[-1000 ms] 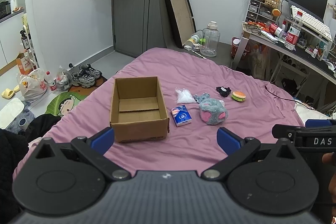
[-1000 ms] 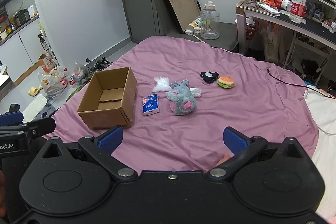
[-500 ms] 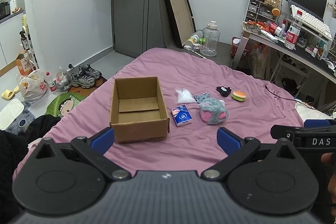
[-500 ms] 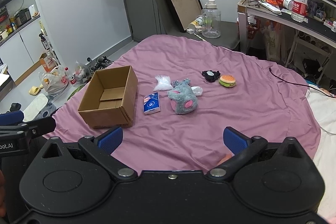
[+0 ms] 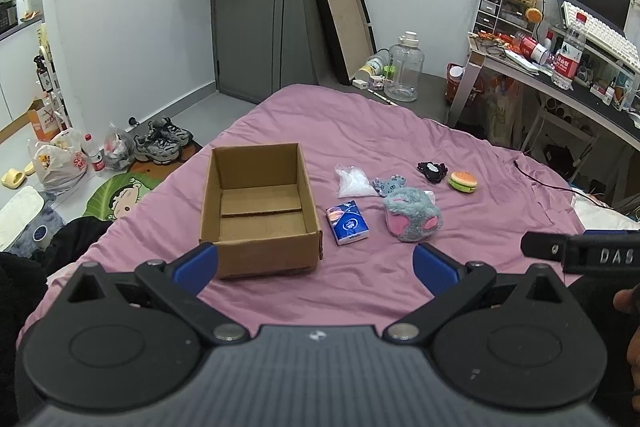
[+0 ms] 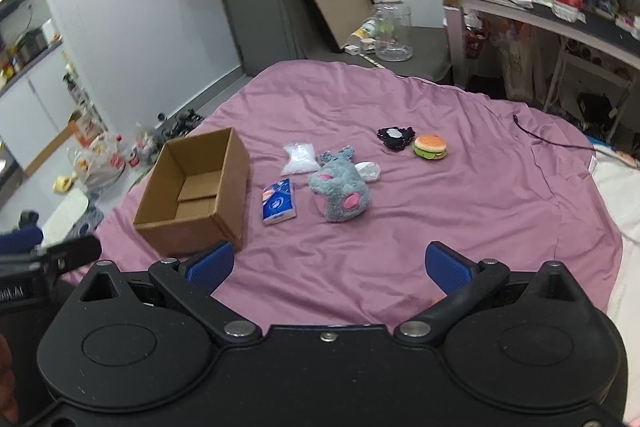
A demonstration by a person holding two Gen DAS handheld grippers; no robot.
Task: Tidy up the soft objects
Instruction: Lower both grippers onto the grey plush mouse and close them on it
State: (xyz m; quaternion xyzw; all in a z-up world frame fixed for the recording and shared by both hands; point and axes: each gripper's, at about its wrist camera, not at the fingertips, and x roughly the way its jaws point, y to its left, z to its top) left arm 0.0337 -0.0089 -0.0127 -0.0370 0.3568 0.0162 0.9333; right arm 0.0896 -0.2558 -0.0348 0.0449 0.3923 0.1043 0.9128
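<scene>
Hovering spread and empty, left gripper [image 5: 316, 263] and right gripper [image 6: 328, 265] face the open brown cardboard box [image 5: 258, 209]; grey-pink plush toy [image 6: 340, 193] on purple bed [image 6: 460, 195] probably goes inside.

My two claws, black bodies with blue pads

My left claw [image 5: 316, 263] has a ribbed grey-black housing, two round discs, silver pivot screws and blue fingertips [image 5: 198, 267]; my right claw [image 6: 328, 265] is matte black with the same blue pads [image 6: 446, 267] and white lettering on its side.
</scene>
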